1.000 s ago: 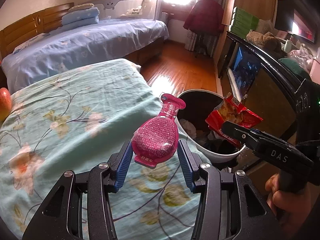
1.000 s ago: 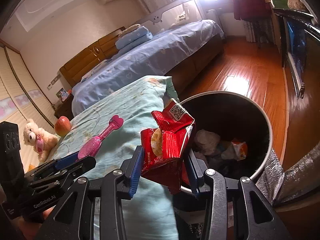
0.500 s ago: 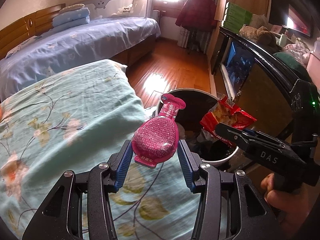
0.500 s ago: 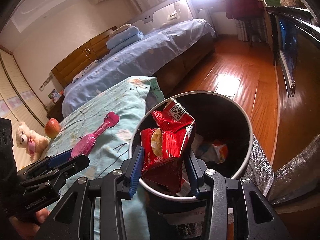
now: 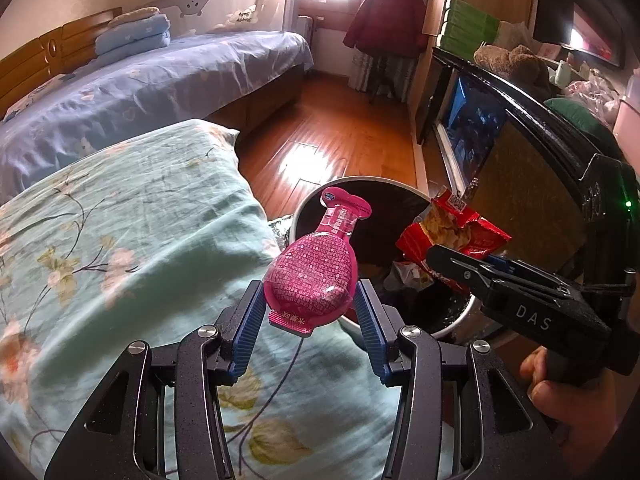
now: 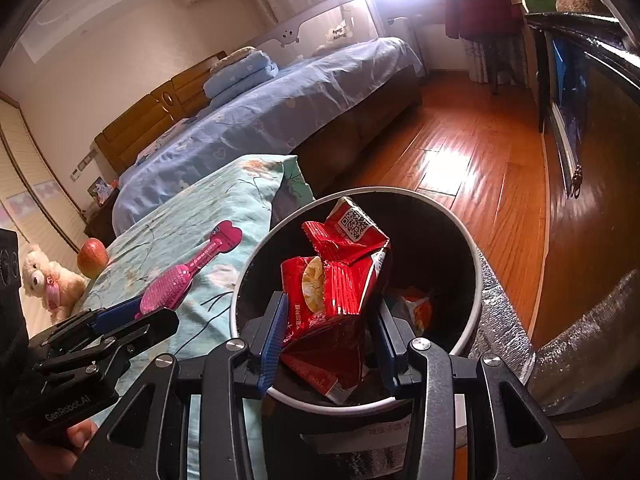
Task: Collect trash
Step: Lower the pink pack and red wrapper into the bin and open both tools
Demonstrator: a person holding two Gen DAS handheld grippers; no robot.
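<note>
My left gripper is shut on a pink bottle-shaped pouch, held upright over the edge of the floral quilt, its neck reaching the bin rim. My right gripper is shut on a crumpled red snack bag, held directly above the mouth of the round black-lined trash bin. In the left wrist view the same red snack bag and the right gripper hang over the bin. The right wrist view shows the pink pouch and left gripper left of the bin.
Trash lies in the bin's bottom, including an orange wrapper. An apple and a teddy bear sit on the quilt at the far left. A blue bed, wooden floor and a dark cabinet surround the bin.
Both grippers have moved toward the bin with their loads. The red snack bag was at the bin's near rim and now hangs over its opening; the pink pouch has come up to the rim.
</note>
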